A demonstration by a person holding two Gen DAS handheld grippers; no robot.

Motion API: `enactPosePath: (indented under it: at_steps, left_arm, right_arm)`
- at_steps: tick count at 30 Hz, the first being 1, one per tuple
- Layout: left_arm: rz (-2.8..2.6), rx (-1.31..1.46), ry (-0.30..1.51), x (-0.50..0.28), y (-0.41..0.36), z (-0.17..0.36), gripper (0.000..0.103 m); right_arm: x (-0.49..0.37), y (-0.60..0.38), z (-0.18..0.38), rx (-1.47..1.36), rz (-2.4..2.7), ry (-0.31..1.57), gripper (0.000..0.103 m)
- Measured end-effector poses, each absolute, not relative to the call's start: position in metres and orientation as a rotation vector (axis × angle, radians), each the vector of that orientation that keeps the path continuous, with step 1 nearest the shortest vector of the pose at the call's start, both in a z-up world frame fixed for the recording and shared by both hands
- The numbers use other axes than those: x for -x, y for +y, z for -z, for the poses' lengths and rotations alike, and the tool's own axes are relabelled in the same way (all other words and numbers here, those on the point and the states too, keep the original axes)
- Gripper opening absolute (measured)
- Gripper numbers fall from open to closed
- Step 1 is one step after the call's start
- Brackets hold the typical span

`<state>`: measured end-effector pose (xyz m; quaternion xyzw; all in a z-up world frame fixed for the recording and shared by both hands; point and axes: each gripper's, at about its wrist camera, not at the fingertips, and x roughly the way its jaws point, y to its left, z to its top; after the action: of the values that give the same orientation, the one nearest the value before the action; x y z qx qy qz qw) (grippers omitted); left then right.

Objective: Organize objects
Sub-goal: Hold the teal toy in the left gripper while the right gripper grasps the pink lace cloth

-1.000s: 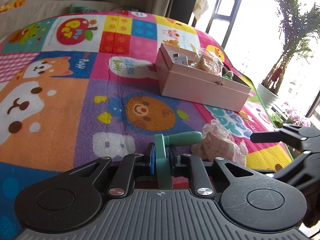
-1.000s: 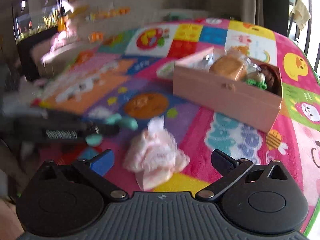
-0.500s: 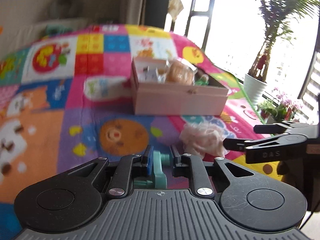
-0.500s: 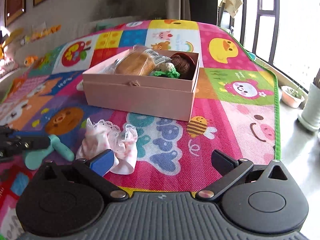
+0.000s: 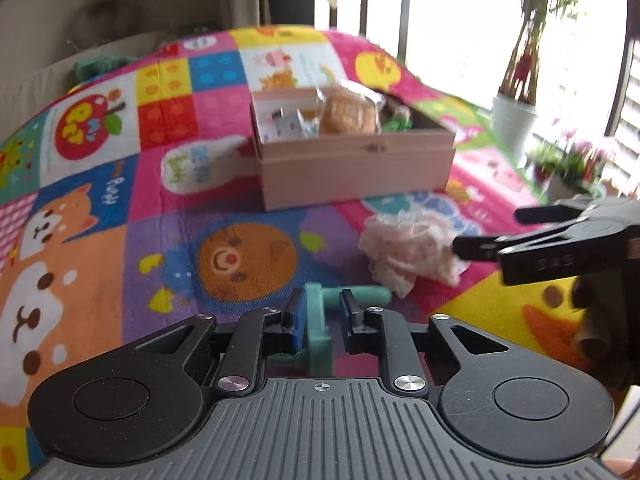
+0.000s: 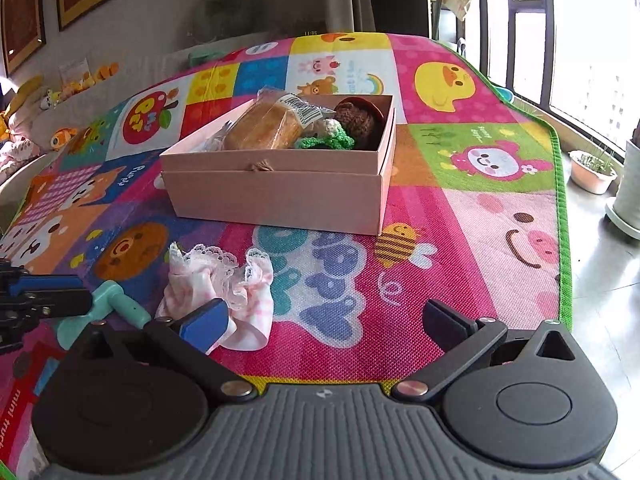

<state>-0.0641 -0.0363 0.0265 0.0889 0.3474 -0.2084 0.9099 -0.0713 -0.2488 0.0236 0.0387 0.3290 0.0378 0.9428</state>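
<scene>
The left tool [image 5: 322, 312] is loosening off the teal toy [image 5: 320, 330], released on the mat [image 5: 100, 264] short of the pink box [image 5: 352, 172]; the right tool [image 6: 324, 320], spread wide, is nearing the frilly cloth [image 6: 218, 280].

I see a woven-textured, matt play mat [image 6: 460, 216], a smooth matt cardboard-looking pink box [image 6: 280, 196], soft lacy cloth [image 6: 224, 280], a smooth plastic-looking teal toy [image 5: 320, 320] and a glossy clear bread wrapper [image 6: 288, 112].

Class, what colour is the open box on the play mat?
Pale pink box; clearest in the right wrist view.
</scene>
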Motion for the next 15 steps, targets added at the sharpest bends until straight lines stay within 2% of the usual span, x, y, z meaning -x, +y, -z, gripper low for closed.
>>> enactPosePath:
  at_steps: [2, 12, 15]
  left_arm:
    - [0.41, -0.21, 0.772, 0.056, -0.043, -0.018, 0.022]
    - [0.409, -0.177, 0.779, 0.052, -0.04, -0.017, 0.023]
    - [0.409, -0.169, 0.783, 0.052, -0.04, -0.017, 0.023]
  right_arm:
    - [0.071, -0.249, -0.024, -0.083, -0.078, 0.668, 0.103]
    - [0.078, -0.246, -0.031, -0.092, -0.125, 0.622, 0.103]
    - [0.069, -0.243, -0.037, -0.173, -0.251, 0.678, 0.091]
